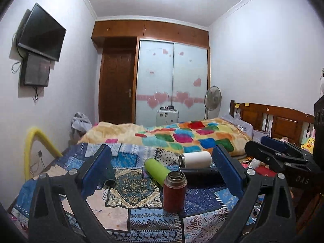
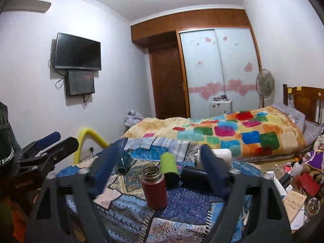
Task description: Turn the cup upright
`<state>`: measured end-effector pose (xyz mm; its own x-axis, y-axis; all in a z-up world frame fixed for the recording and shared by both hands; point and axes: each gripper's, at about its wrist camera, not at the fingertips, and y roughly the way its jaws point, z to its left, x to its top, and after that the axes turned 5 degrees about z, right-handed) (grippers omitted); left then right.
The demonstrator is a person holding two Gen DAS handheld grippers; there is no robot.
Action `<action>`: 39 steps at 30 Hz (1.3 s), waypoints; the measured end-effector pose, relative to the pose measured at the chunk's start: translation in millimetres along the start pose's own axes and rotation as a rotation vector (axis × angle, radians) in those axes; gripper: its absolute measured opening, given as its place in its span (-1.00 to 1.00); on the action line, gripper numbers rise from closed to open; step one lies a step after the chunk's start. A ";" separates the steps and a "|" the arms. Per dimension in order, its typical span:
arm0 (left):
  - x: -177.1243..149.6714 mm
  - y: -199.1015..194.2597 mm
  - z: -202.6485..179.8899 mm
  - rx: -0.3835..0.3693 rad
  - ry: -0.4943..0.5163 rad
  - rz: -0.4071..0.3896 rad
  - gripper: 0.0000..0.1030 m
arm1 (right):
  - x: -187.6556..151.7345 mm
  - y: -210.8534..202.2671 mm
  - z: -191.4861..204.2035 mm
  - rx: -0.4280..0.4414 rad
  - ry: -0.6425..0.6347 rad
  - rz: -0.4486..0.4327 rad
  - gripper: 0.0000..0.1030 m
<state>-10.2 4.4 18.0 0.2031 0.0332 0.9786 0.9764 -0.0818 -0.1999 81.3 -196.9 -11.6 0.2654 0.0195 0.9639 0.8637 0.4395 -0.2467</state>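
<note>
A dark red flask cup (image 1: 175,192) stands upright with its steel mouth open on the patchwork blue cloth (image 1: 125,194); it also shows in the right wrist view (image 2: 154,188). Behind it lie a green cup (image 1: 158,169), a white cup (image 1: 195,159), a black cup (image 1: 199,175) and a dark teal cup (image 1: 108,175) on their sides. My left gripper (image 1: 164,168) is open and empty, its blue pads either side of the cups. My right gripper (image 2: 160,168) is open and empty too, just short of the red cup.
A bed with a colourful quilt (image 1: 182,135) lies behind the cloth. A yellow tube (image 1: 32,141) stands at the left wall. Clutter (image 2: 299,174) lies at the right. A fan (image 1: 212,99) and wardrobe (image 1: 172,81) stand at the back.
</note>
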 end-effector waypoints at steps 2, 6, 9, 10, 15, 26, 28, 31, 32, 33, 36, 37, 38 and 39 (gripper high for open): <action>0.3 -5.1 -2.2 0.000 0.004 -0.007 0.99 | 0.2 -0.7 0.6 -0.011 -0.003 -0.007 0.82; -2.2 -12.8 -5.7 0.019 0.016 -0.021 1.00 | -3.4 -6.0 0.9 -0.030 0.008 -0.026 1.00; -3.9 -16.2 -7.6 0.024 0.021 -0.017 1.00 | -6.5 -9.1 1.4 -0.048 -0.001 -0.025 1.00; -4.4 -16.2 -7.7 0.022 0.019 -0.013 1.00 | -7.8 -9.5 1.1 -0.047 0.000 -0.022 1.00; -5.2 -16.0 -6.6 0.027 0.016 -0.013 1.00 | -9.9 -13.5 0.3 -0.054 -0.001 -0.020 1.00; -7.9 -20.0 -3.8 0.030 0.016 -0.008 1.00 | -14.8 -19.3 4.8 -0.056 -0.019 -0.022 1.00; -8.3 -19.4 -4.6 0.029 0.017 -0.007 1.00 | -15.0 -19.3 5.1 -0.057 -0.021 -0.021 1.00; -8.2 -19.1 -4.7 0.028 0.016 -0.007 1.00 | -15.2 -19.8 4.9 -0.056 -0.021 -0.022 1.00; -8.3 -19.0 -4.7 0.027 0.016 -0.007 1.00 | -14.9 -19.4 5.3 -0.056 -0.020 -0.021 1.00; -8.5 -19.0 -4.8 0.027 0.015 -0.007 1.00 | -15.0 -19.6 5.3 -0.057 -0.021 -0.022 1.00; -8.8 -17.6 -5.9 0.027 0.016 -0.006 1.00 | -15.2 -20.1 5.2 -0.060 -0.020 -0.024 1.00; -8.8 -17.6 -5.8 0.027 0.015 -0.005 1.00 | -15.2 -20.2 5.1 -0.059 -0.019 -0.024 1.00; -9.1 -17.2 -5.9 0.026 0.015 -0.005 1.00 | -15.1 -20.3 5.1 -0.060 -0.020 -0.024 1.00; -9.1 -17.1 -5.9 0.024 0.014 -0.004 1.00 | -15.1 -20.2 5.2 -0.060 -0.021 -0.024 1.00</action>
<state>-29.2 -0.4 12.8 0.1984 0.0192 0.9799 0.9787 -0.0574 -0.1971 57.6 -201.5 -20.6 0.2359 0.0282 0.9714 0.8940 0.3855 -0.2283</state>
